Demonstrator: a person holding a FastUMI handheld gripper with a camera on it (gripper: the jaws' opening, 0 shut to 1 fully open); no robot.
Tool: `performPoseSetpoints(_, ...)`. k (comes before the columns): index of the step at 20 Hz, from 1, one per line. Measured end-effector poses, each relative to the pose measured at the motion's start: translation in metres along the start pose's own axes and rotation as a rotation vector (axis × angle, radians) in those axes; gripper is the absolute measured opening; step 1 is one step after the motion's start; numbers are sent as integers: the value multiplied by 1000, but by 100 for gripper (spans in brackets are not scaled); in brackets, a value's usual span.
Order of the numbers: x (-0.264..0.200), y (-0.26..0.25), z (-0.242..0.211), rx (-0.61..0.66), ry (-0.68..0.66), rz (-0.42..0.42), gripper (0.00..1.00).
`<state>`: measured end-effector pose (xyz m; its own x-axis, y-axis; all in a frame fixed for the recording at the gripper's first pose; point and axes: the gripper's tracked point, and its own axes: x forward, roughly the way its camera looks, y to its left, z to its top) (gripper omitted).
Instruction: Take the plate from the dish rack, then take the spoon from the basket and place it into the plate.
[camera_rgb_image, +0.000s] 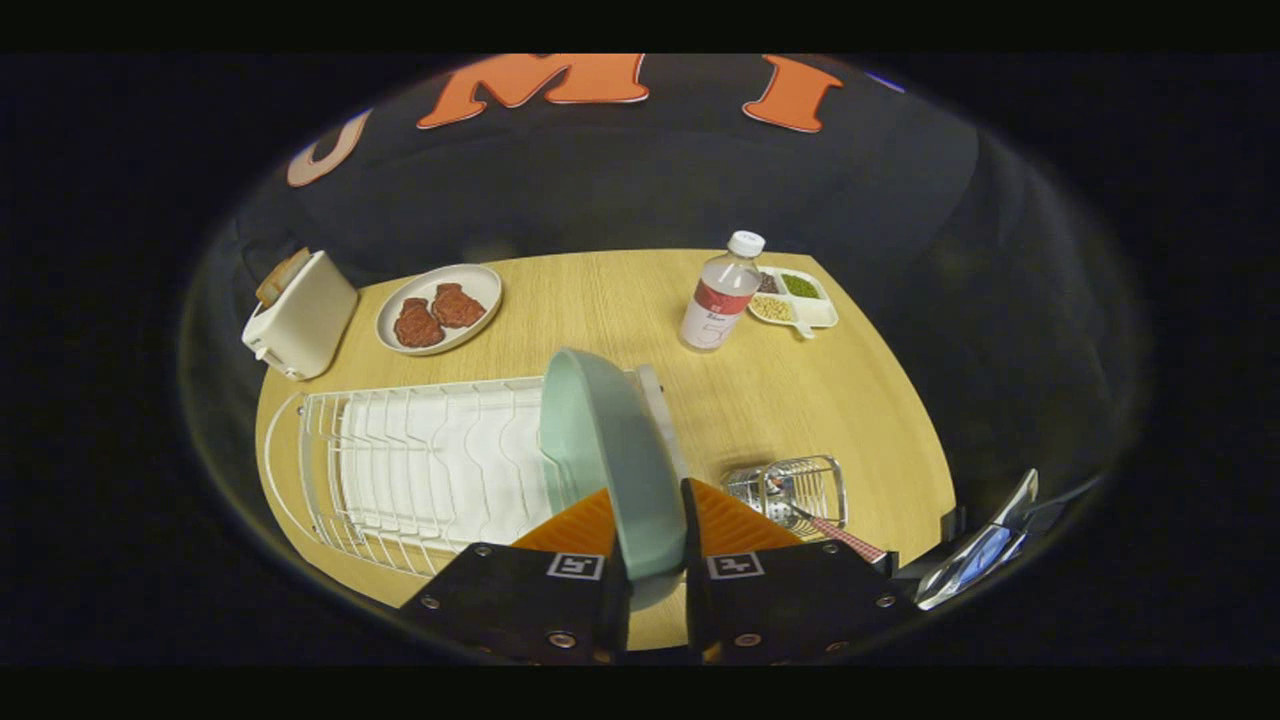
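A pale green plate (610, 455) stands on edge between my fingers, raised above the right end of the white wire dish rack (420, 470). My gripper (650, 535) is shut on the plate's rim, one finger on each face. To the right of my fingers a small wire basket (795, 490) sits on the wooden table (620, 300). The spoon (835, 530) lies in that basket, its checked handle sticking out toward me.
Beyond the rack stand a white toaster (300, 315) with toast in it and a plate with two pieces of meat (438, 310). Farther right are a water bottle (722, 295) and a divided snack tray (795, 297). A shiny object (975, 555) lies past the table's near right edge.
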<state>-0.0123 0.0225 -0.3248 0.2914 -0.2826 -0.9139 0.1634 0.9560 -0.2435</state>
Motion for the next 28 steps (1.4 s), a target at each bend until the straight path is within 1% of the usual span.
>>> performPoseSetpoints(2, -7, -7, 7, -22, -41, -55, 23)
performPoseSetpoints(5, -20, -13, 17, -37, -98, -105, 22)
performPoseSetpoints(7, -31, -14, 17, -21, -111, -99, 21)
performPoseSetpoints(9, -41, -14, 13, 8, -115, -71, 21)
performPoseSetpoints(14, -63, -26, -10, 117, -84, 31, 21)
performPoseSetpoints(20, -84, -34, -54, 237, -32, 178, 21)
performPoseSetpoints(21, -87, -33, -61, 256, -27, 210, 21)
performPoseSetpoints(24, -97, -22, -81, 327, -9, 340, 21)
performPoseSetpoints(26, -100, -20, -99, 350, 12, 399, 21)
performPoseSetpoints(28, -100, -22, -116, 340, 20, 420, 21)
